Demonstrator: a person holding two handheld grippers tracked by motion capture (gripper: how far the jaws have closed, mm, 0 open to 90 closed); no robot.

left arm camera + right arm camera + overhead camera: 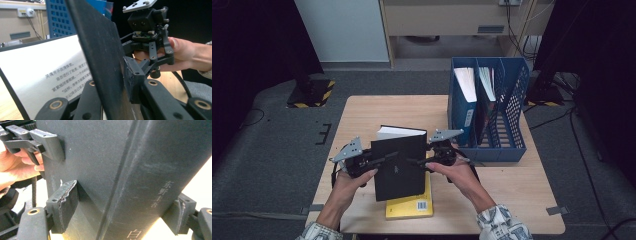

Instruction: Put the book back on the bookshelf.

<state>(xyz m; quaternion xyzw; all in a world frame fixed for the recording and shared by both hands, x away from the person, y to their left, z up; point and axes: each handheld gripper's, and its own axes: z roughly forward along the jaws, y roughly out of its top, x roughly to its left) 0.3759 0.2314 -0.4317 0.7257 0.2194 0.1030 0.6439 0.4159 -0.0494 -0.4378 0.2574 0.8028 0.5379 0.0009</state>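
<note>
Black book (398, 165) hangs upright above the yellow book (410, 204) at the table's near edge (452, 227), pinched from both sides. My left gripper (382, 160) clamps only the front cover, as its own view shows, with pages loose behind; my right gripper (418, 162) grips across the spine. I judge the cover could swing open or slip, dropping the book. The blue file rack (490, 107) to the right has one free slot; the table's left half offers room.
</note>
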